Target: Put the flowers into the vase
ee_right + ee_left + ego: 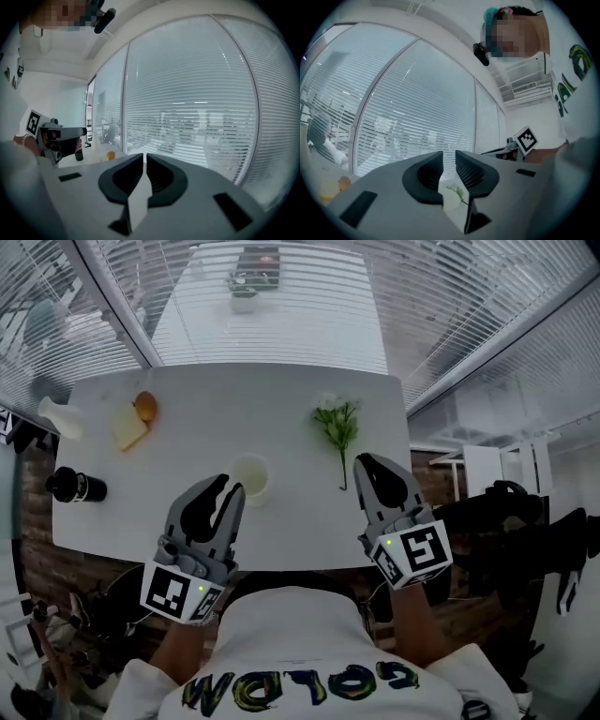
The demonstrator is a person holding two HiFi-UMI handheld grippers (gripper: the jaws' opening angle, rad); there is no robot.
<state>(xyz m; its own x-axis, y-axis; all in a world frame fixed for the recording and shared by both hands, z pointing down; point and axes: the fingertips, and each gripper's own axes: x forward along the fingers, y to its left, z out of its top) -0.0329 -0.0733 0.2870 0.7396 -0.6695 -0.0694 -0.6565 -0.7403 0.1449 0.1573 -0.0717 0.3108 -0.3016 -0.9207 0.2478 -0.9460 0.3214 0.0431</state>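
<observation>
- Left gripper held out level from the person's body over the near edge of the table, forearm coming up from the bottom of the head view.
- Its jaws are slightly spread, nothing between the pads.
- Vase stands upright on the table just past the left jaw tips, empty.
- Right gripper points away from the person, tipped a little down, marker cube toward the camera.
- Its jaws are all but pressed together, only a sliver of gap, gripping nothing.
- Flowers lie flat on the table just beyond the right tips, stem end toward the gripper, well apart from the vase.
</observation>
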